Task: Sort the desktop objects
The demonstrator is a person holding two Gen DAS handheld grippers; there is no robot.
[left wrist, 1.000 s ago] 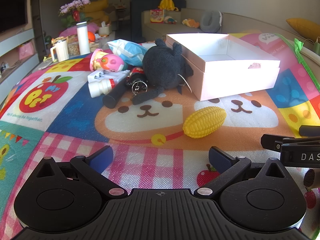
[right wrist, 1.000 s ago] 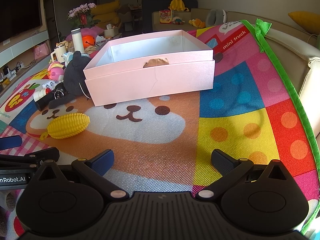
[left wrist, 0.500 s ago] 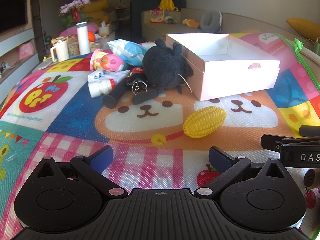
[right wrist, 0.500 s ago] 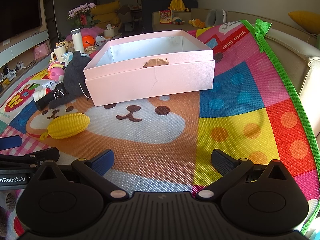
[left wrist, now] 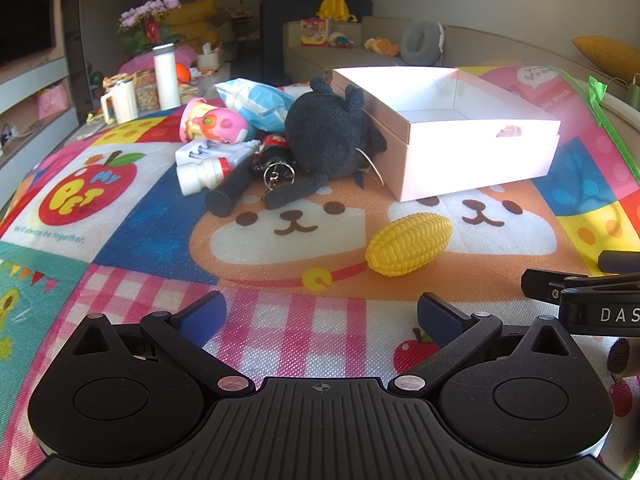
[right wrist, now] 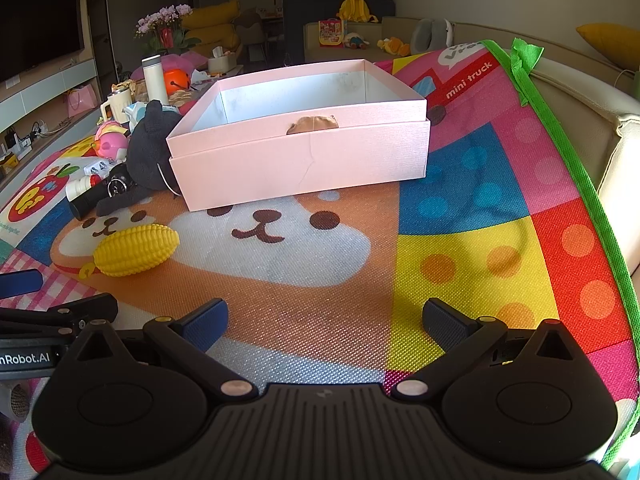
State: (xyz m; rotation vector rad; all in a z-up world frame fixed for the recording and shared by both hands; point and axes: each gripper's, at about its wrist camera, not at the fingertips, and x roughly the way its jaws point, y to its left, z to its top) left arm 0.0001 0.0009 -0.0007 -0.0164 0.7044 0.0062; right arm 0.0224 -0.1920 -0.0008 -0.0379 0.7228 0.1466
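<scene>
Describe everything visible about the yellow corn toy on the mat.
The corn toy is a bright yellow cob with rows of moulded kernels, looking like rubber or soft plastic. It tapers at both ends and has no husk. It lies on its side, alone on the printed play mat, on the orange bear picture, in front of the pink box and apart from it. Nothing touches it but the mat. Both grippers sit nearer the camera, short of it; the right wrist view shows it at, to the left.

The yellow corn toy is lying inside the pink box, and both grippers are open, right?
Not quite. The yellow corn toy lies on the mat in front of the pink box, not inside it; the left wrist view shows this. Both the left gripper and right gripper are open.
</scene>
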